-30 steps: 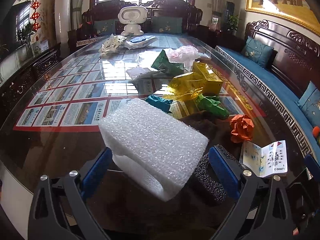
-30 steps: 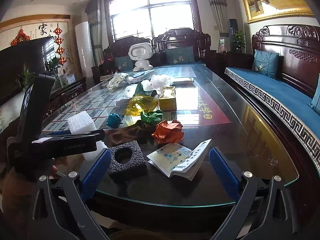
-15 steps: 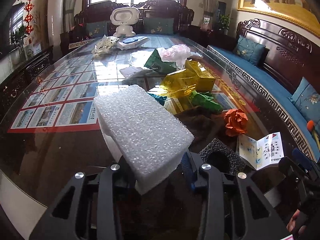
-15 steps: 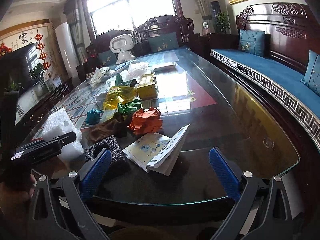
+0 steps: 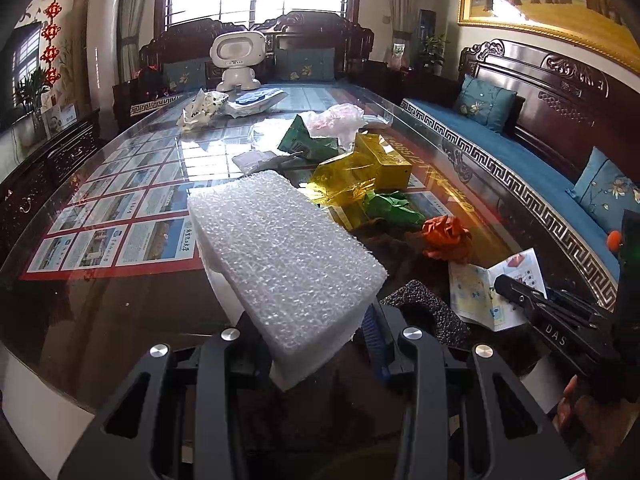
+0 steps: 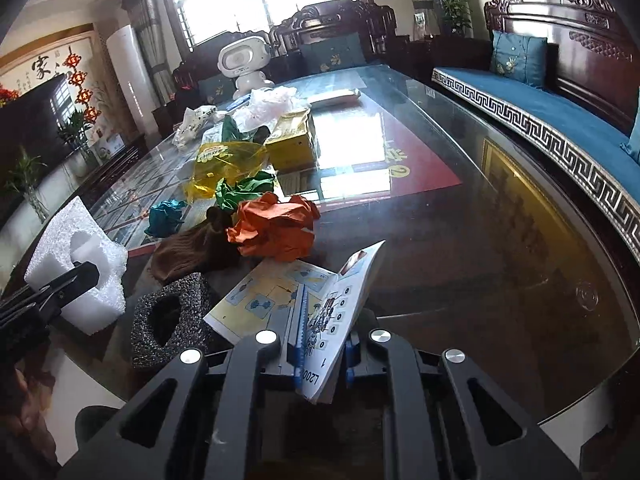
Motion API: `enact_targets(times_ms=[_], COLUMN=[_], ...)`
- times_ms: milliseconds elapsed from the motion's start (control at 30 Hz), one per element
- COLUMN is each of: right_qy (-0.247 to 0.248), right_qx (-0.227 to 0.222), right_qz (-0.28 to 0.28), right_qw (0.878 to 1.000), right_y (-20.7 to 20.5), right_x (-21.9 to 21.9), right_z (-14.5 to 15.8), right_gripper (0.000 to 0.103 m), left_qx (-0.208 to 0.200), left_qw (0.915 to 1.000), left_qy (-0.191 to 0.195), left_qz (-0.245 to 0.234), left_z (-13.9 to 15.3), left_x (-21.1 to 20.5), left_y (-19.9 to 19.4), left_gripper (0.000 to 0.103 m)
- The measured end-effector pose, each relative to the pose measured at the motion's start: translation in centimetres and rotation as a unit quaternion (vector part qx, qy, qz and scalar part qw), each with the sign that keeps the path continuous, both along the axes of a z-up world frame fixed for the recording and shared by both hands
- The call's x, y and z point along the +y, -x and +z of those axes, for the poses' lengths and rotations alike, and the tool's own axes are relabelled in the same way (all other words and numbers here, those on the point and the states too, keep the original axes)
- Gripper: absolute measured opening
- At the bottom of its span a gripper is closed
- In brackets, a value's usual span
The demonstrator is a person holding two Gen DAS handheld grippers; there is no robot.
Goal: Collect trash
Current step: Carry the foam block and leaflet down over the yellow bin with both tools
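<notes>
left gripper [image 5: 316,336] clamping foam block [image 5: 280,252], right gripper [image 6: 320,356] pinching leaflet [image 6: 316,308]

We see bare glass table [image 6: 500,220] at frame right; the trash pile [image 6: 256,200] crowds center-left.

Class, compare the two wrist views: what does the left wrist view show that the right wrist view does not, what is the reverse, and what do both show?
Left wrist only: the left gripper shut on the white foam block.

Right wrist only: the right gripper shut on the leaflet; the teal paper ball.

Both: orange crumpled paper, black foam ring, yellow box, white robot toy.
</notes>
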State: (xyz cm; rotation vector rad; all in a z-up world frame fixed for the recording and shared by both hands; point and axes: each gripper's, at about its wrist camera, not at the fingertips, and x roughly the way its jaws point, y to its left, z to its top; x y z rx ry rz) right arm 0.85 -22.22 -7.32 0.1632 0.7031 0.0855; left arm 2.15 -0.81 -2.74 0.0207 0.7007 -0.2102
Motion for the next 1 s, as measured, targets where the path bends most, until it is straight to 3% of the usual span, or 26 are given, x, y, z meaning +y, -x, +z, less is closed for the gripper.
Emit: enact_targets(times_ms=[400,700,1000], right_qy=[0.015,0.005,0.003], right_qx=[-0.069,-0.090,-0.045], right_qz=[0.012,0.069,0.121], right_qw=[0.997,0.994,0.992], right_y=[4.1,10.3,16.4], right_x=[0.0,1.4,3.2], right_z=[4.5,6.9,4.7], right_gripper=[0.003,0.003,0.003], left_qx=[-0.022,-0.040,0.024], left_qw=[0.9993,0.9964,0.9911], left_qy=[0.019,0.021,-0.001], left_qz=[-0.025,-0.072,-0.131], left_z=[2.0,3.5,-0.9], left_x=[0.8,0.9,0.5], left_y=[3.3,9.3,16.4], left_gripper=[0.039,0.038,0.038])
